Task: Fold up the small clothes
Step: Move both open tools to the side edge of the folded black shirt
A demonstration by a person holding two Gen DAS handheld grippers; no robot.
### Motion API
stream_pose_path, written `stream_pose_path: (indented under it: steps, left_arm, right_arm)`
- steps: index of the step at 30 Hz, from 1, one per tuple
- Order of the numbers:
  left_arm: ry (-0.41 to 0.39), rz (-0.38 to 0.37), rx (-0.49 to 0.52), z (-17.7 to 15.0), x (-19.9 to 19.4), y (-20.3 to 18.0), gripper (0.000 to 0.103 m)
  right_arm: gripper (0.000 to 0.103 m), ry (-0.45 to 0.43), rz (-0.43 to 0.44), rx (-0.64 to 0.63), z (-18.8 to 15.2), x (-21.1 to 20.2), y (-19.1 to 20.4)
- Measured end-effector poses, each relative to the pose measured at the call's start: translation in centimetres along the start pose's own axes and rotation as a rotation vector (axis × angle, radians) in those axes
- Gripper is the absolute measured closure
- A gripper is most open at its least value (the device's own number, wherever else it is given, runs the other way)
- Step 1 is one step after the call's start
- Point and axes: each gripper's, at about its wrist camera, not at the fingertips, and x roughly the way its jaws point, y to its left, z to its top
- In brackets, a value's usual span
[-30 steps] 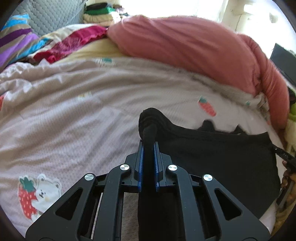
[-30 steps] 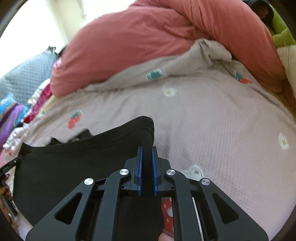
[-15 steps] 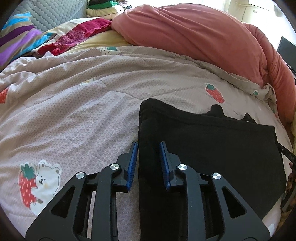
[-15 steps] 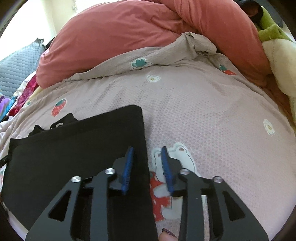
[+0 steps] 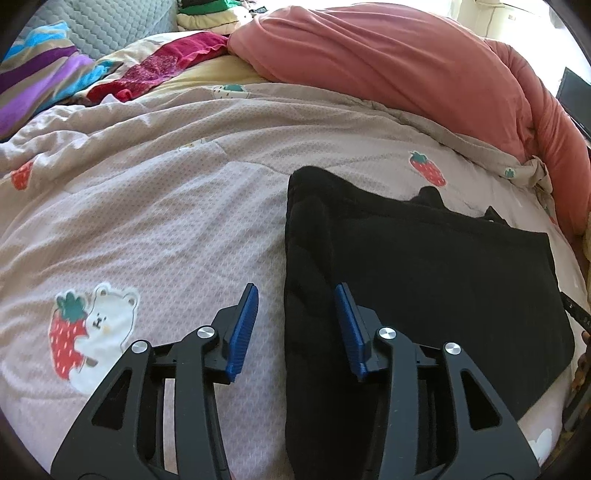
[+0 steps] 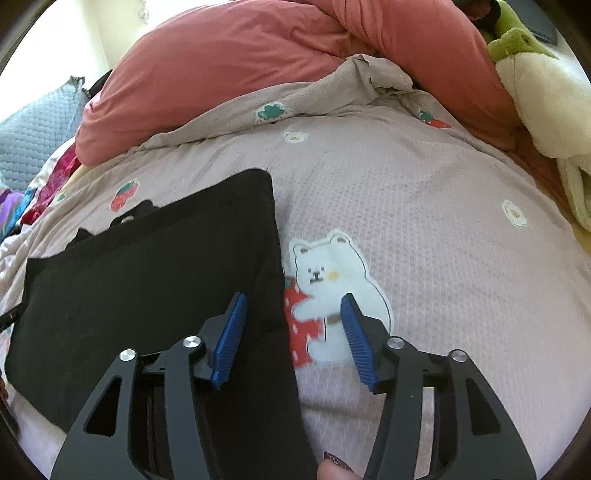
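The folded garment lies on the blanket, the duvet behind it.

Pink duvet behind; bear-print bedspread; striped cloth.

The black garment is cut off at the lower edge in both wrist views, its near end hidden beneath the gripper frames. Its layers cannot be counted. At the garment's far edge, small dark projections lie on the bedspread; whether they are straps or loops cannot be told. A fingertip is clipped by the bottom edge in the right view. Folded items at the bed's far left corner are too small to identify.
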Motion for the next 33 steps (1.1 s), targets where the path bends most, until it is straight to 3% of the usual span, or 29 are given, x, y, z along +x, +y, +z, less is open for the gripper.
stream_pose_path:
  steps: [8, 16, 18, 21, 24, 27, 33]
  left_arm:
    - [0.014, 0.008, -0.007, -1.0, -0.9, 0.1, 0.059]
    - [0.028, 0.007, -0.018, -3.0, -2.4, 0.5, 0.056]
    - [0.021, 0.008, -0.019, -3.3, -3.1, 0.6, 0.052]
    - [-0.004, 0.0, -0.026, -3.6, -4.6, 0.8, 0.049]
    - [-0.034, 0.0, -0.035, -3.5, -5.8, 1.0, 0.034]
    - [-0.068, 0.005, -0.041, -3.3, -7.0, 1.1, 0.031]
    - [-0.099, 0.013, -0.052, -3.2, -8.5, 1.6, 0.011]
  right_arm:
    - [0.035, 0.012, 0.025, -0.009, -1.9, -2.0, 0.0]
    - [0.032, 0.011, 0.033, -0.046, -3.9, -4.0, 0.6]
    - [0.031, 0.006, 0.056, -0.055, -4.1, -4.7, 0.9]
    - [0.022, -0.008, 0.094, -0.084, -4.5, -5.9, 2.0]
    - [0.021, -0.019, 0.129, -0.13, -4.9, -6.9, 3.7]
    - [0.016, -0.033, 0.17, -0.176, -5.2, -8.0, 5.8]
    - [0.01, -0.067, 0.248, -0.274, -5.8, -9.9, 10.0]
